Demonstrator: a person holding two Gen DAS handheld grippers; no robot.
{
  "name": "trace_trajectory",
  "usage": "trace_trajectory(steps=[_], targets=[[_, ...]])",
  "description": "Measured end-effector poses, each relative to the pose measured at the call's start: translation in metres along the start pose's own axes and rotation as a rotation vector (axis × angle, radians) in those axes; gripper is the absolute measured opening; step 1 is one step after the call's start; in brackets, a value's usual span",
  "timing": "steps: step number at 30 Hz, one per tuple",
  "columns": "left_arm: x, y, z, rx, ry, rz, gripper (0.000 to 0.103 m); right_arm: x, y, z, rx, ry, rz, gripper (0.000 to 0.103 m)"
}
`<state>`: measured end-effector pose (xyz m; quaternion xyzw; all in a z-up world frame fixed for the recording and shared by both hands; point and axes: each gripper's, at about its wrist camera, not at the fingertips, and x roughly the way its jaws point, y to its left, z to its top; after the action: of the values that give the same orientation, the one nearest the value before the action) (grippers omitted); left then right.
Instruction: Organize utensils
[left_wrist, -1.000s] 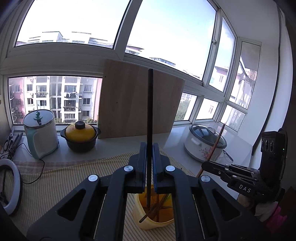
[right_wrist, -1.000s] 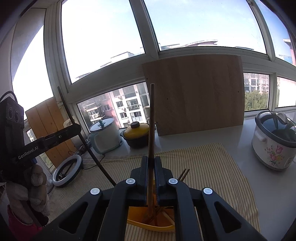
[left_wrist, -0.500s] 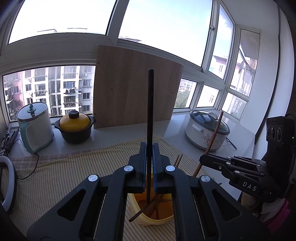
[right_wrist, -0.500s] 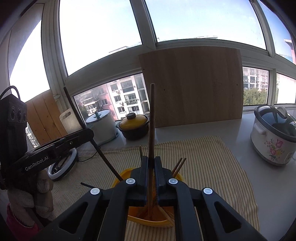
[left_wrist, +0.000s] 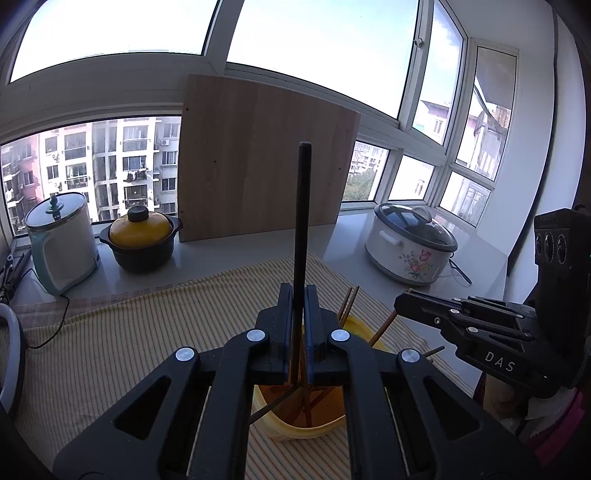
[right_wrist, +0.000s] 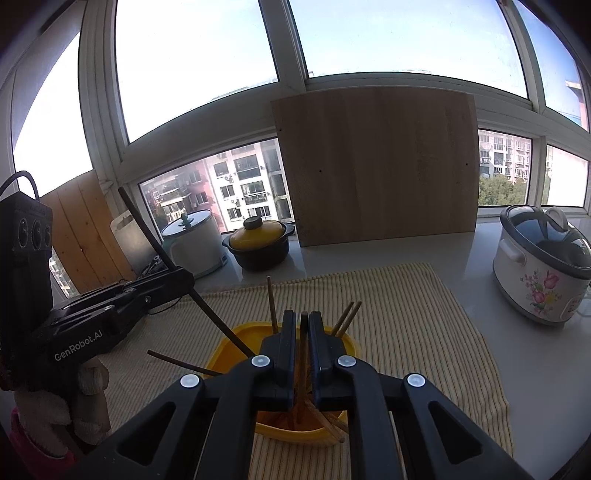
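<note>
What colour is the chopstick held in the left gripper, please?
Black: the chopstick in the left gripper shows best in the left wrist view.

White countertop (right_wrist: 535, 354), striped cloth (right_wrist: 406, 306), yellow holder (right_wrist: 225, 349); cookers, pot, board

Your left gripper (left_wrist: 298, 325) fills the lower frame in matte black plastic: two angular linkage arms with triangular cut-outs, each pinned by two round silver screws, ending in flat rectangular fingers (left_wrist: 285, 325). Your right gripper (right_wrist: 303, 339) is built the same. At the left wrist view's right edge it carries white "DAS" lettering and a boxy black three-lens module; the right wrist view's lower left shows "GenRobot.AI" and a black cable loop.
</note>
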<state>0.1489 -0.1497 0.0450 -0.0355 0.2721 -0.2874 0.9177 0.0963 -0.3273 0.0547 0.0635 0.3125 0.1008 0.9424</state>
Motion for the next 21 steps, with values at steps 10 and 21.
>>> trace_trajectory(steps=[10,21], targets=[[-0.015,-0.004,-0.004,0.01,-0.022,-0.011,0.007,-0.011,0.008,-0.002,-0.031,-0.04,-0.051,0.026],[-0.049,-0.004,-0.011,-0.005,-0.096,-0.006,0.039,-0.023,0.012,-0.005,-0.04,-0.085,-0.076,0.043]])
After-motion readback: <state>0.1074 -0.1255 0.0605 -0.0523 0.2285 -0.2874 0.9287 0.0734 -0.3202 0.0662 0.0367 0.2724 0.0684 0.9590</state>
